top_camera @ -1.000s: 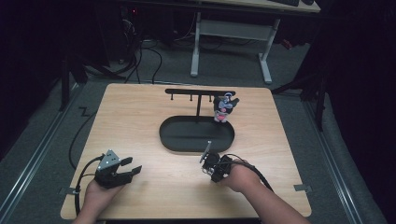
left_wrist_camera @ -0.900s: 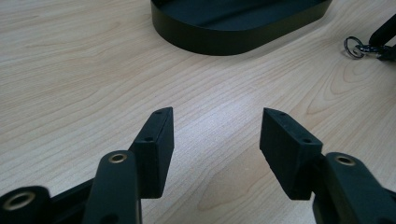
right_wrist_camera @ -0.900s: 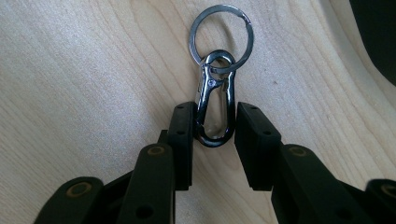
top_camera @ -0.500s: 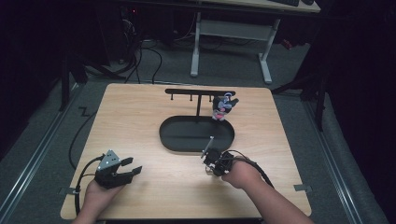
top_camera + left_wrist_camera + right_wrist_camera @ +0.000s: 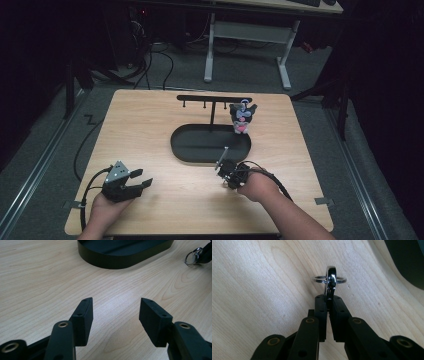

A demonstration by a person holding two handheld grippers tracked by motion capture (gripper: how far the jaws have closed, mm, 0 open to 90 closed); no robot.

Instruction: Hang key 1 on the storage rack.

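On the wooden table (image 5: pixel 150 130), the right gripper (image 5: pixel 226 170) sits at about five o'clock from the black oval tray (image 5: pixel 210 145), its jaws clenched on a metal key ring (image 5: pixel 330 278) (the clasp is pinched between the pads, the ring poking out past the tips). The left gripper (image 5: pixel 131 184) rests at seven o'clock from the tray, jaws spread apart and holding nothing. A small plush toy (image 5: pixel 242 118) hangs from the black rack (image 5: pixel 214 98) at the tray's one o'clock.
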